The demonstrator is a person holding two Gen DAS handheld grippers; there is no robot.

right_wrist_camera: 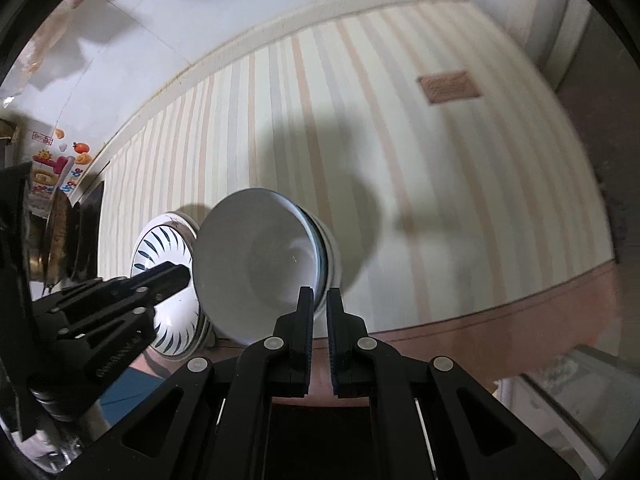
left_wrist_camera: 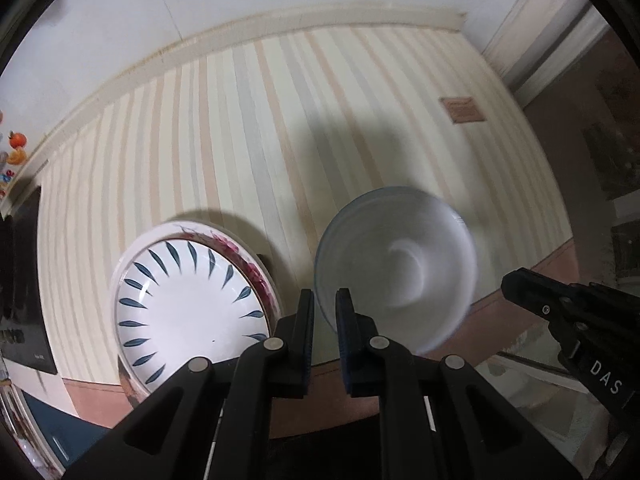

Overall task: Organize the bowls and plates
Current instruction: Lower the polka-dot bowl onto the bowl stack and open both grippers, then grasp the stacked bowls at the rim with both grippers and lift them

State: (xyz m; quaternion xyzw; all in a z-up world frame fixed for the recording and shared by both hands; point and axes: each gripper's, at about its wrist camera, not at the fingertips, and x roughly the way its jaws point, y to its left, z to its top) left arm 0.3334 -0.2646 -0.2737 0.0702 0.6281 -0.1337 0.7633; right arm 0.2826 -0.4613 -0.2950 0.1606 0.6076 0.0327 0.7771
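Your desk (left_wrist_camera: 248,128), covered in a cream cloth with peach and grey stripes, carries a stack of white plates (left_wrist_camera: 188,312) with blue leaf marks near its front edge.

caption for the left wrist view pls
Left hand-held gripper at the rim of a white bowl, beside stacked plates on a striped tablecloth.

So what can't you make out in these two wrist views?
- Bowl: blurred in the left wrist view, so any pattern is unreadable.
- Patterned plate: near edge hidden by the left gripper.
- Plate beneath it: only a red rim shows.
- Brown label: print too small.
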